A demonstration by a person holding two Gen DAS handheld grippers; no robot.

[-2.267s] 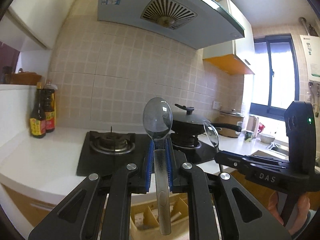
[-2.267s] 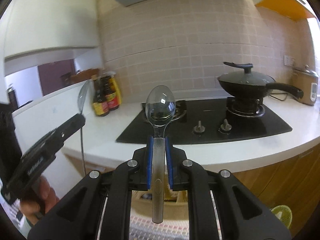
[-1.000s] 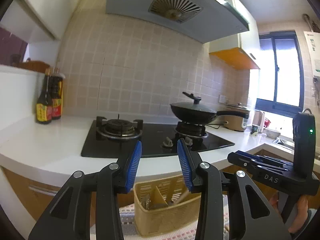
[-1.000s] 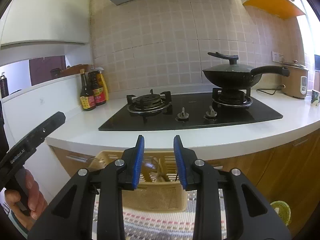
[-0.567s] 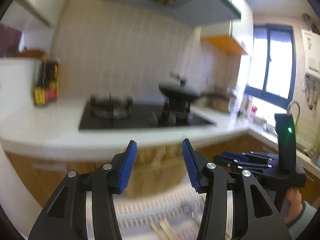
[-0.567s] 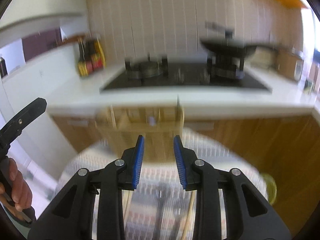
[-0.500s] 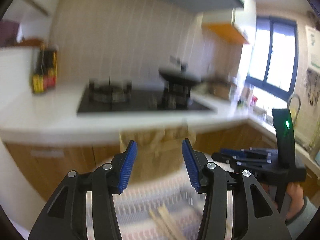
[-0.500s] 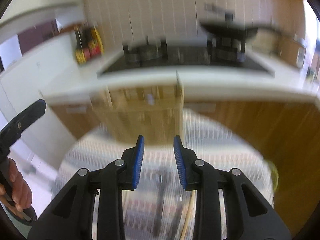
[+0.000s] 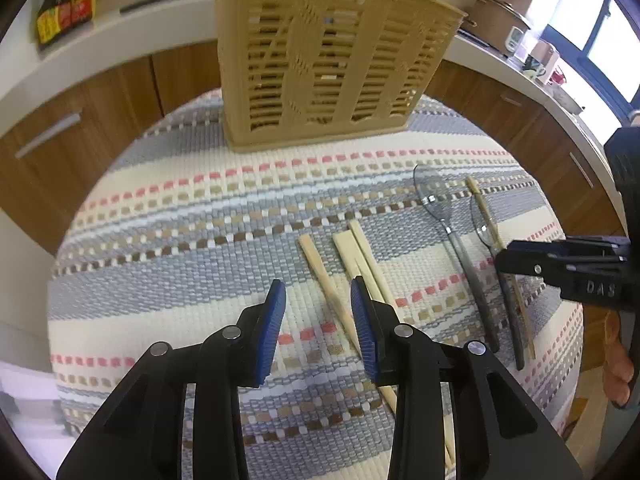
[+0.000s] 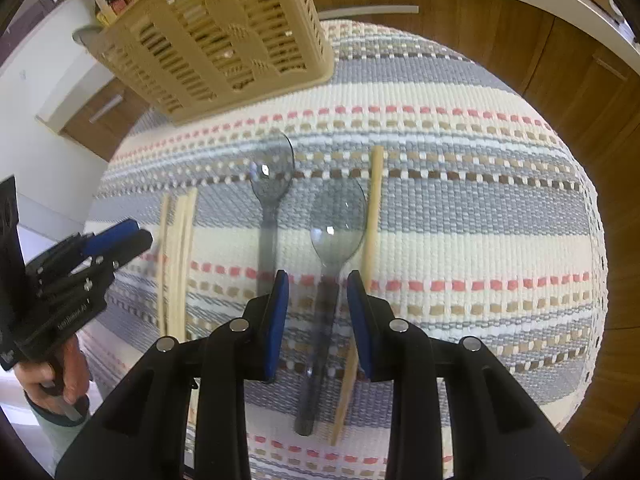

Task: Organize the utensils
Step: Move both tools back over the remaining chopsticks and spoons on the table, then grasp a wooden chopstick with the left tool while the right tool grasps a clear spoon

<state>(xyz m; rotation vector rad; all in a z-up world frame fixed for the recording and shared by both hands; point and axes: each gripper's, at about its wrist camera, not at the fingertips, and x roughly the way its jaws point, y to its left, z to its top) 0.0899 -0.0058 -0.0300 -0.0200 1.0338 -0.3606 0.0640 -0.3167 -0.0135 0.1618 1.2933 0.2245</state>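
A tan slotted utensil basket point(image 9: 320, 64) stands at the far side of a striped mat point(image 9: 200, 208); it also shows in the right wrist view point(image 10: 216, 36). My left gripper point(image 9: 318, 300) is open and empty, its jaws over a wooden chopstick point(image 9: 324, 280) beside two more chopsticks point(image 9: 360, 256). My right gripper point(image 10: 318, 284) is open, straddling the handle of a clear grey spoon point(image 10: 336, 224). A second grey spoon point(image 10: 272, 184) lies to its left and a single chopstick point(image 10: 374, 208) to its right. The right gripper also shows in the left wrist view point(image 9: 560, 260).
Wooden cabinet fronts point(image 9: 100, 92) and a white counter edge point(image 9: 112, 32) lie behind the mat. Sauce bottles point(image 9: 64, 4) stand on the counter at far left. The left gripper and the hand holding it show at the left of the right wrist view point(image 10: 80, 264).
Both grippers let go of the spoons they held, then swung down from facing the stove to the mat. They now hover open over the chopsticks and spoons lying there.
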